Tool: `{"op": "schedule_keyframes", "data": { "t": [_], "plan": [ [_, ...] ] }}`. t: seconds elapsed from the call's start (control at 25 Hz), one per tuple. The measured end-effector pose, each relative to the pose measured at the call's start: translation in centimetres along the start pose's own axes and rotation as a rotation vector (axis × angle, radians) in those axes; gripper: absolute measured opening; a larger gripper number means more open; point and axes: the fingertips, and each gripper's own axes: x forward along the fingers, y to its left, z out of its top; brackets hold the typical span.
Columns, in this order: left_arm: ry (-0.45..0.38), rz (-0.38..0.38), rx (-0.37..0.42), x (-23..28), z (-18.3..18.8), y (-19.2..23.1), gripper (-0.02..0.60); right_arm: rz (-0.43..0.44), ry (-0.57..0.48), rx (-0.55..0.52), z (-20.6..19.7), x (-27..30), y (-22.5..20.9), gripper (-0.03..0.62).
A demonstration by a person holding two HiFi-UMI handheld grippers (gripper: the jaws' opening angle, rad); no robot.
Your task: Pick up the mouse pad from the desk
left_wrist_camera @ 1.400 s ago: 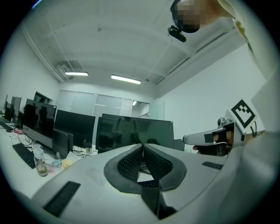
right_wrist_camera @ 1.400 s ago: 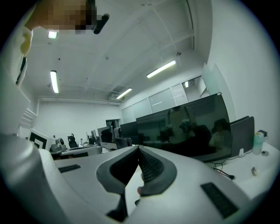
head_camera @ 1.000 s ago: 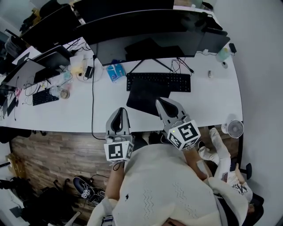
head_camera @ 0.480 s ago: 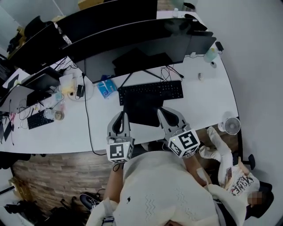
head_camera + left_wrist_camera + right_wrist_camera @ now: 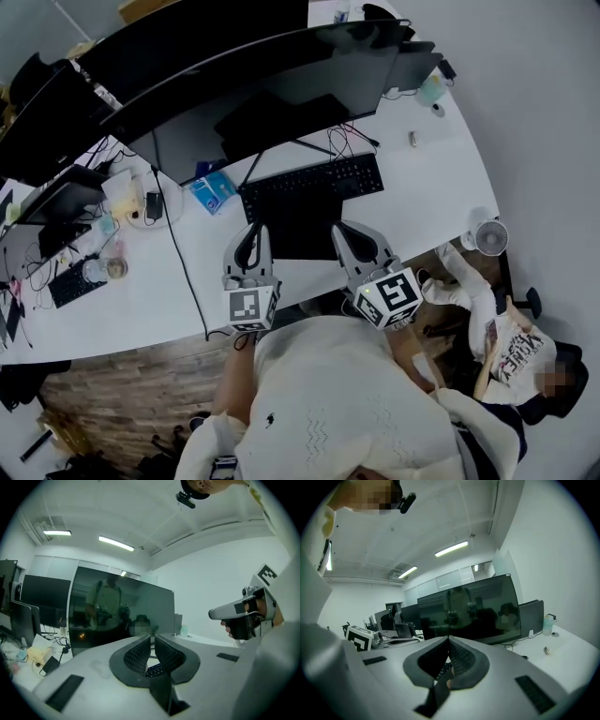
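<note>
The mouse pad [image 5: 298,223] is a black rectangle lying flat on the white desk [image 5: 427,192], just in front of the black keyboard [image 5: 311,185]. My left gripper [image 5: 251,234] is held above the desk near the pad's left edge, jaws closed together and empty. My right gripper [image 5: 345,231] hovers by the pad's right near corner, also shut with nothing in it. In the left gripper view the jaws [image 5: 152,638] nearly meet, with keyboard keys showing behind them. The right gripper [image 5: 449,640] in its own view faces the big monitor.
A wide dark monitor [image 5: 253,103] stands behind the keyboard, and a blue packet [image 5: 210,191] lies to its left. A black cable [image 5: 180,267] runs off the desk's front edge. A small fan [image 5: 490,237] and a seated person [image 5: 520,361] are at the right.
The head view has swung, so the desk now sits tilted and closer. Both grippers stay shut and have edged forward to flank the pad's near edge.
</note>
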Motion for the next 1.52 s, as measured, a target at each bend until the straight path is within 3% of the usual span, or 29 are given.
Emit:
{"op": "schedule_keyframes", "data": {
  "t": [0.36, 0.52, 0.92, 1.52],
  "plan": [
    [0.085, -0.073, -0.029, 2.3, -3.5, 1.8, 0.028, -0.055, 0.053, 0.022, -1.3, 1.4, 1.0, 0.002],
    [0.126, -0.091, -0.044, 3.2, -5.5, 2.3, 0.091, -0.066, 0.079, 0.03, -2.2, 1.8, 1.1, 0.002],
    [0.222, -0.089, -0.045, 5.8, -10.5, 3.8, 0.138, -0.072, 0.13, 0.063, -4.4, 3.1, 0.8, 0.002],
    [0.348, -0.092, -0.051, 10.3, -16.6, 5.4, 0.155, -0.083, 0.221, 0.142, -8.4, 5.6, -1.0, 0.002]
  ]
}}
